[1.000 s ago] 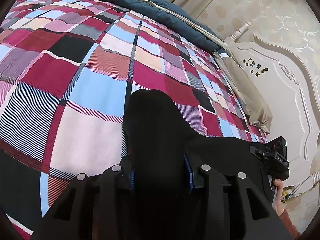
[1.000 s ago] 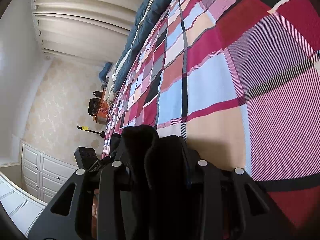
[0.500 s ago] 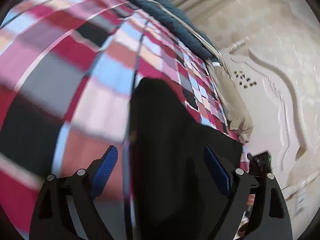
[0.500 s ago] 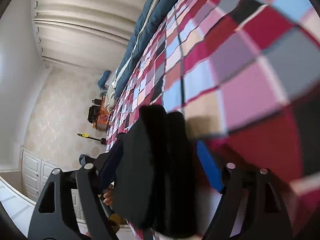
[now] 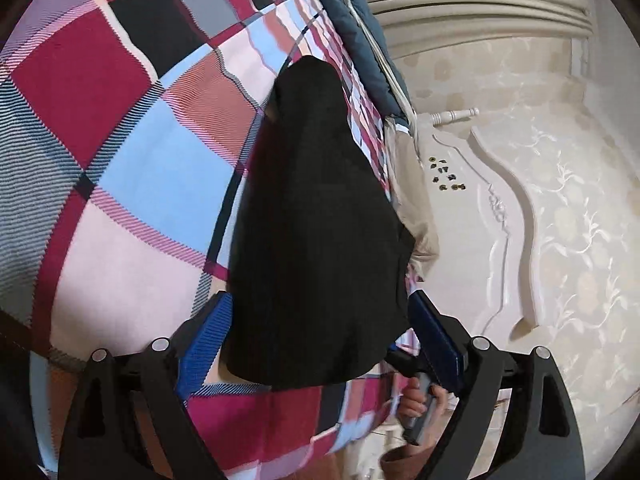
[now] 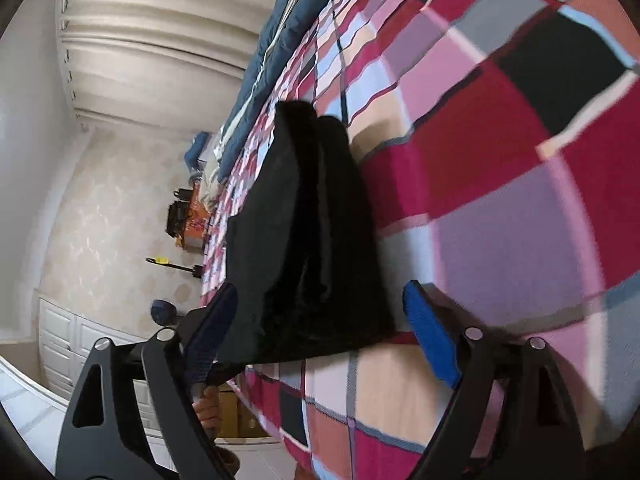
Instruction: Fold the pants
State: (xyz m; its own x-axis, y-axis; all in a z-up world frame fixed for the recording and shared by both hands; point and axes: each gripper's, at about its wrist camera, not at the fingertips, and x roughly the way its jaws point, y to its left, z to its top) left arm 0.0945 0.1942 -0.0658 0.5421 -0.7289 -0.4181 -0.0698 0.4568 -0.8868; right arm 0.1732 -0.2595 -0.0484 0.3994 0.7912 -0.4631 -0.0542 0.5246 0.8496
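Both claws, left claw (image 5: 320, 340) and right claw (image 6: 320, 332), gape over black pants (image 5: 316, 220) on the plaid bedspread (image 5: 120, 160).

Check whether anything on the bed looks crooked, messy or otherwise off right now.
Nothing stands out. The black pants lie folded in a compact bundle on the plaid bedspread, near its edge. The left gripper and right gripper are open around it, not gripping.

matt black cloth pants (image 5: 316, 216) lie on a woven plaid bedspread (image 5: 120, 168); the left gripper (image 5: 320, 336) has ribbed blue pads (image 5: 206, 336) on matt black plastic.
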